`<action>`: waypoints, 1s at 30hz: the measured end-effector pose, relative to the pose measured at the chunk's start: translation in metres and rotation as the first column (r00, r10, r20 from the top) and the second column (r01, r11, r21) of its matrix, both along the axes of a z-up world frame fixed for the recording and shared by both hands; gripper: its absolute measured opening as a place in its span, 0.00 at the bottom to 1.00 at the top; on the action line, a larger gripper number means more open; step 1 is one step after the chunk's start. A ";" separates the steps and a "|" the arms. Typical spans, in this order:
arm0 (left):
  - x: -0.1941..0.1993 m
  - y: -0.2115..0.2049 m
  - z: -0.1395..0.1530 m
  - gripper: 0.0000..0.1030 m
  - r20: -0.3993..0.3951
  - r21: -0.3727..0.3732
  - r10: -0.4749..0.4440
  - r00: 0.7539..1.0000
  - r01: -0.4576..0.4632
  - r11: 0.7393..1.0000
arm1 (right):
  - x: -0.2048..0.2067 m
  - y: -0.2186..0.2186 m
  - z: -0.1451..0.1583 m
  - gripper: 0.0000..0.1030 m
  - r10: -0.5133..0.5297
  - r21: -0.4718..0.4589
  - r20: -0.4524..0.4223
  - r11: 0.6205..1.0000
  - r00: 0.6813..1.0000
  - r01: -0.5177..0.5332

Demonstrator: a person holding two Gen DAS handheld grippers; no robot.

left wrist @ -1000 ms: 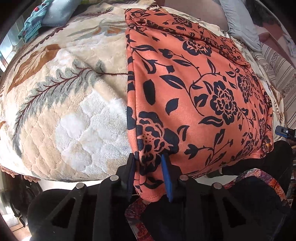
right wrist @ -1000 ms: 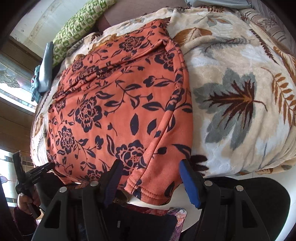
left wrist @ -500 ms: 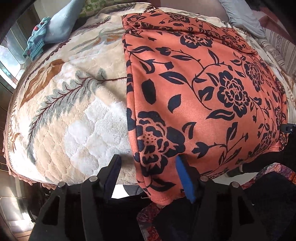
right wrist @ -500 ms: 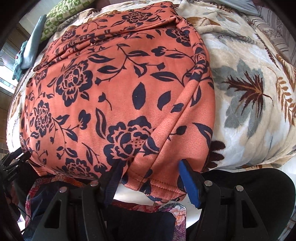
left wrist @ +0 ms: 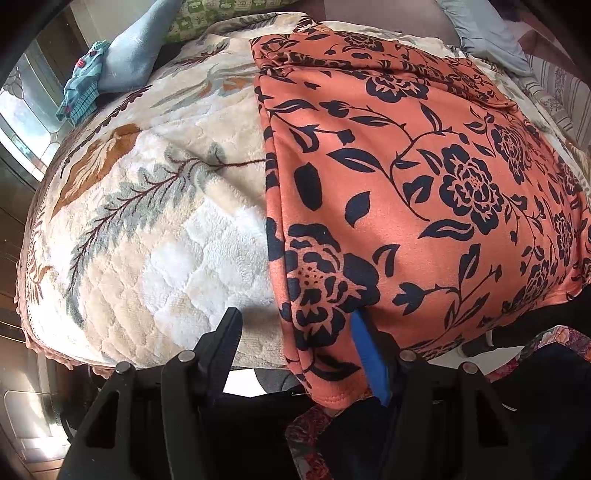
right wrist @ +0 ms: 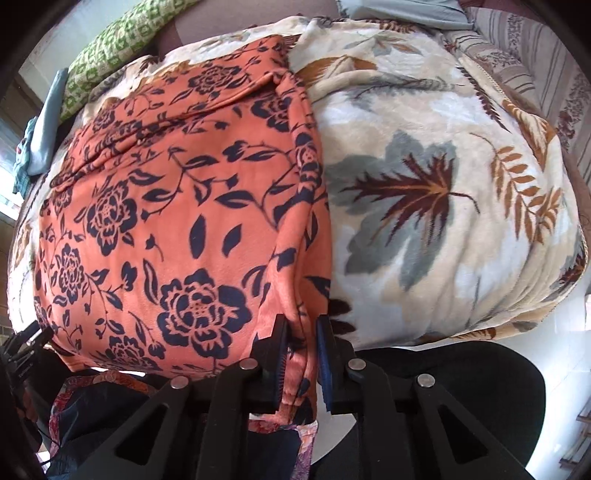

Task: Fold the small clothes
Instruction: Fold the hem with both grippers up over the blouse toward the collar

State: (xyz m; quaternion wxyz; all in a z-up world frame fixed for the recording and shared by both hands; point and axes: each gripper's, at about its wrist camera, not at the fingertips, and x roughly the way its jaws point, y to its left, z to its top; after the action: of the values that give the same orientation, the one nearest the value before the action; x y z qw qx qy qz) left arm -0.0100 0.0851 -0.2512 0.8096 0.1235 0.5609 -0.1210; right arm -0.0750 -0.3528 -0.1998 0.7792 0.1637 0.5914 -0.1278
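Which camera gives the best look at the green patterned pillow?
The right wrist view: the green patterned pillow lies long and unobstructed at the far end beyond the floral blanket. In the left wrist view only a short strip of it shows at the top edge, partly behind a blue cloth.

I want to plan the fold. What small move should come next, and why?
Probably close the left gripper on the orange garment: its near corner hangs between open fingers, while the right gripper is closing on the other corner.
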 end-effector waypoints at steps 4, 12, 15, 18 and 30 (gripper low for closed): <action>-0.004 -0.002 0.002 0.60 0.004 0.003 -0.004 1.000 0.004 1.000 | -0.004 -0.019 0.005 0.16 -0.055 0.122 0.049 0.991 0.997 0.049; -0.006 -0.008 0.005 0.60 0.008 0.007 -0.007 1.000 0.007 1.000 | -0.005 -0.030 0.002 0.17 -0.083 0.208 0.008 0.975 0.997 0.079; -0.005 -0.009 0.004 0.60 0.007 0.010 -0.008 1.000 0.008 1.000 | -0.005 -0.022 -0.001 0.17 -0.082 0.229 0.037 0.971 0.996 0.071; -0.005 -0.008 0.003 0.60 0.006 0.009 -0.010 1.000 0.010 1.000 | -0.001 -0.020 0.003 0.17 -0.073 0.233 0.069 0.971 0.995 0.055; -0.004 0.023 -0.006 0.67 -0.113 -0.063 0.021 0.993 -0.029 0.998 | -0.006 -0.018 0.007 0.74 -0.065 0.240 0.127 0.970 0.990 0.033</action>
State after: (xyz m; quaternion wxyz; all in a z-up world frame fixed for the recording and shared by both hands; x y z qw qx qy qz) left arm -0.0137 0.1083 -0.2574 0.7817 0.0831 0.6030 -0.1358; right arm -0.0810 -0.3704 -0.1929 0.7885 0.2786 0.5445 -0.0641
